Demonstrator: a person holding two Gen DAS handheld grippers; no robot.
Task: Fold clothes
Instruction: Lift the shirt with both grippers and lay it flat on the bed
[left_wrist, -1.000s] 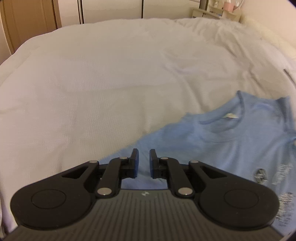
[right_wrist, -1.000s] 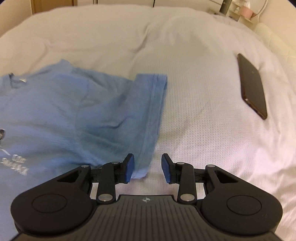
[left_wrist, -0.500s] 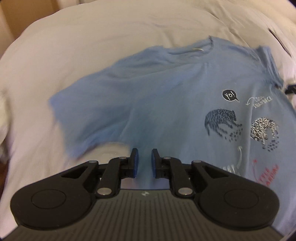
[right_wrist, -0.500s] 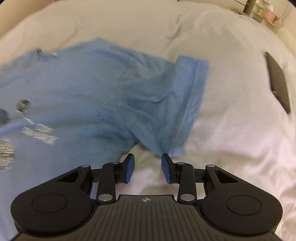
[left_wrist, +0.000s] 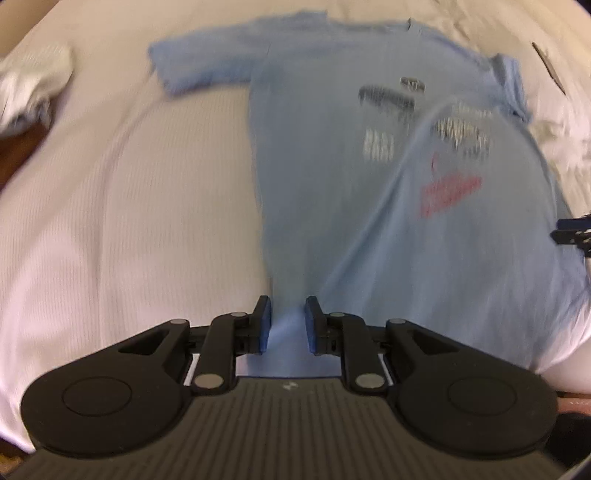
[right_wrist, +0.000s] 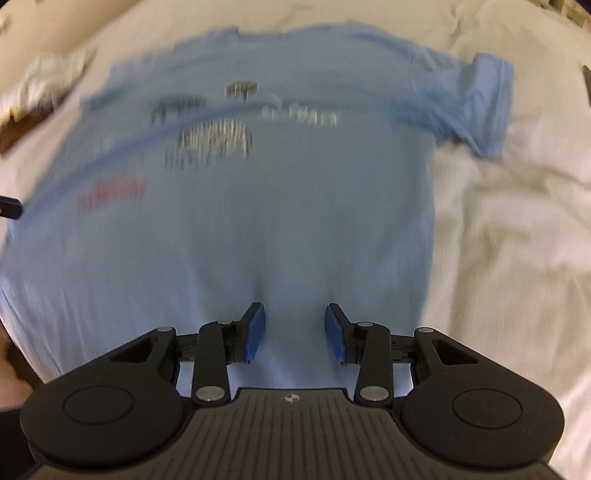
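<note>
From my left wrist camera, I look steeply down onto a light blue T-shirt (left_wrist: 369, 221) lying printed side up on a white bedspread (left_wrist: 129, 221). The picture is smeared, so the print (left_wrist: 443, 147) of dark, white and red marks at about one o'clock cannot be read. The collar is at twelve o'clock, and one short sleeve (left_wrist: 199, 66) reaches out toward eleven o'clock. The left gripper (left_wrist: 286, 325) sits at six o'clock above the shirt's lower left corner. Its jaws are opening, with a narrow gap between the blue pads (left_wrist: 264, 328). Blue cloth shows in that gap, but the pads do not press on it. At three o'clock, on the frame's edge, I catch a dark piece of the right gripper (left_wrist: 574, 236). A thin dark object (left_wrist: 548, 66) lies on the bedspread at two o'clock, too small to identify. Crumpled white cloth (left_wrist: 29, 85) sits at ten o'clock.

From my right wrist camera, I see the same T-shirt (right_wrist: 277, 221) filling the middle, collar at twelve o'clock, and the other sleeve (right_wrist: 484, 103) folded at two o'clock. The print (right_wrist: 210, 140) shows blurred at eleven o'clock. The right gripper (right_wrist: 295, 332) is at six o'clock above the hem near the shirt's right edge. Its jaws are opening and stand well apart; cloth lies beneath the gap, and the pads (right_wrist: 255, 332) grip nothing. The bedspread (right_wrist: 517, 240) is rumpled toward three o'clock. At nine o'clock a dark tip of the left gripper (right_wrist: 9, 208) pokes in.
</note>
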